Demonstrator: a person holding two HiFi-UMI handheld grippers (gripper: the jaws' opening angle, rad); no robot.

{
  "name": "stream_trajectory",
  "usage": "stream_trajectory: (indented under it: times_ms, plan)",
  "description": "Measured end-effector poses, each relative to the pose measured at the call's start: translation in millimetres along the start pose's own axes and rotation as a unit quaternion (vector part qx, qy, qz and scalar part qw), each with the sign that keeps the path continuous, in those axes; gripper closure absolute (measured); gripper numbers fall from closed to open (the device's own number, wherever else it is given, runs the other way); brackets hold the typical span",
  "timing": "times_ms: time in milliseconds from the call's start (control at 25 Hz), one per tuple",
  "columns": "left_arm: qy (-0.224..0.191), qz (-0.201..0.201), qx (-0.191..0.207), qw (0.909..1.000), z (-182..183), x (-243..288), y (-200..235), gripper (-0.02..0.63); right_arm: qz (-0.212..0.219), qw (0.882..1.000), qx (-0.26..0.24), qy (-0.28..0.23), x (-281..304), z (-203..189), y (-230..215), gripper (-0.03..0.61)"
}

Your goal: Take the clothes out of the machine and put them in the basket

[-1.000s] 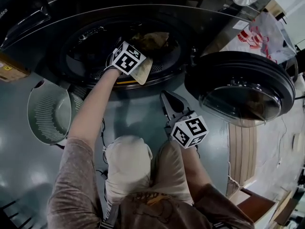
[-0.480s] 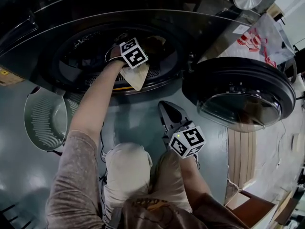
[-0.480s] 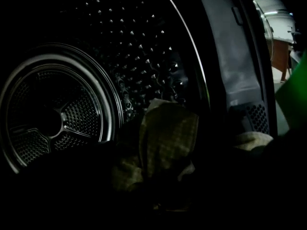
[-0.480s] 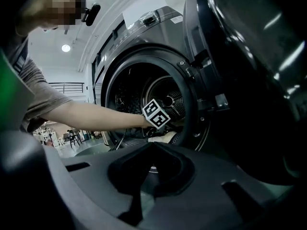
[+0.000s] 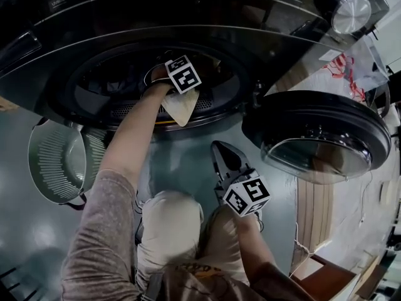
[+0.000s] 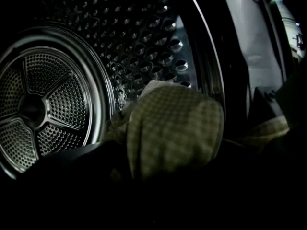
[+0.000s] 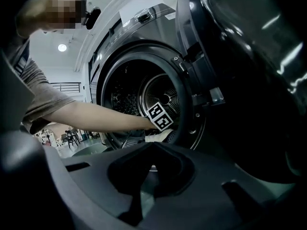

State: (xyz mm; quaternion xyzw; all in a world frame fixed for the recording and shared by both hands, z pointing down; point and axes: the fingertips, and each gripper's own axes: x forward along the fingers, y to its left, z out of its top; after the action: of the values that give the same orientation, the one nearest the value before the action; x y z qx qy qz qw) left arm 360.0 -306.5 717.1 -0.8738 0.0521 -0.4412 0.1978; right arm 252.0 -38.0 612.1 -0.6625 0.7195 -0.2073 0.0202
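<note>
The washing machine [image 5: 263, 17] stands with its round door [image 5: 316, 133] swung open to the right. My left gripper reaches into the drum [image 6: 43, 99]; from the head view only its marker cube [image 5: 183, 74] and a pale flap [image 5: 178, 105] under it show. In the left gripper view an olive checked cloth [image 6: 175, 128] lies just ahead in the drum. The jaws are dim outlines wide apart on either side of the cloth, not pressing it. My right gripper [image 5: 218, 148] hangs outside below the opening, jaws together and empty.
A pale round basket [image 5: 56, 162] stands on the floor left of the machine. The person's knees [image 5: 169, 218] are close under the opening. More dark clothing fills the drum's bottom [image 6: 72, 166].
The left arm has pushed further into the drum and lower, so the cube sits deeper in the opening. The right gripper has stayed where it was.
</note>
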Motion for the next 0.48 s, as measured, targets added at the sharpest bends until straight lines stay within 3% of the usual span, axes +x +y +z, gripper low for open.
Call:
stream_trajectory:
  times_ms: [80,320,480]
  plan:
    - [0.004,-0.003,-0.005,1.0000,-2,7,-1,0.135,-0.003,1.000,-0.001,0.002,1,-1,-2,0.581]
    - [0.008,-0.001,-0.028,0.9996,-7,19,2,0.256,-0.010,1.000,-0.001,0.006,0,-2,-7,0.581]
    - [0.010,0.011,-0.010,0.9998,-8,20,1,0.344,-0.012,1.000,0.000,0.006,-1,-2,-8,0.581]
